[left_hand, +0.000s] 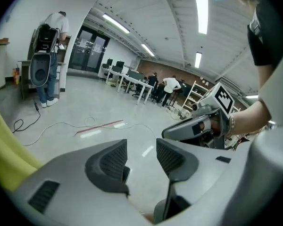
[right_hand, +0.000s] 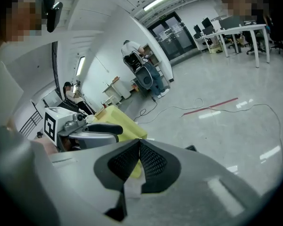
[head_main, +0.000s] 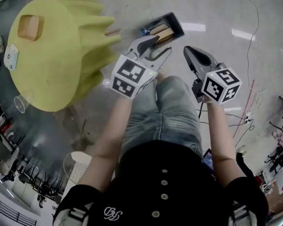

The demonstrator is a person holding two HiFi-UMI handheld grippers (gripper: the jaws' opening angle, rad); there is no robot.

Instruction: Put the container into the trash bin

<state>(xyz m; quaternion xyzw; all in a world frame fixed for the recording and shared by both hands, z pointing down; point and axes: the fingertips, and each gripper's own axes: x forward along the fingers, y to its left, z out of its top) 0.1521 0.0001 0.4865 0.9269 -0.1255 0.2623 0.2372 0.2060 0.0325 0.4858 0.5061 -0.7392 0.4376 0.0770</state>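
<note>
While looking down in the head view, catching the left gripper hanging over the bin, jaws spread and empty, seemingly with the tan container lying inside already; right gripper idling beside it, clenched. Switching to the left gripper view, showing only floor between parted pads. Ending in the right gripper view, pressing pads together on nothing, being unneeded now.

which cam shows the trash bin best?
Head view: it looks down on the trash bin, with the whole open top in frame. Neither the left gripper view nor the right gripper view shows it at all.
</note>
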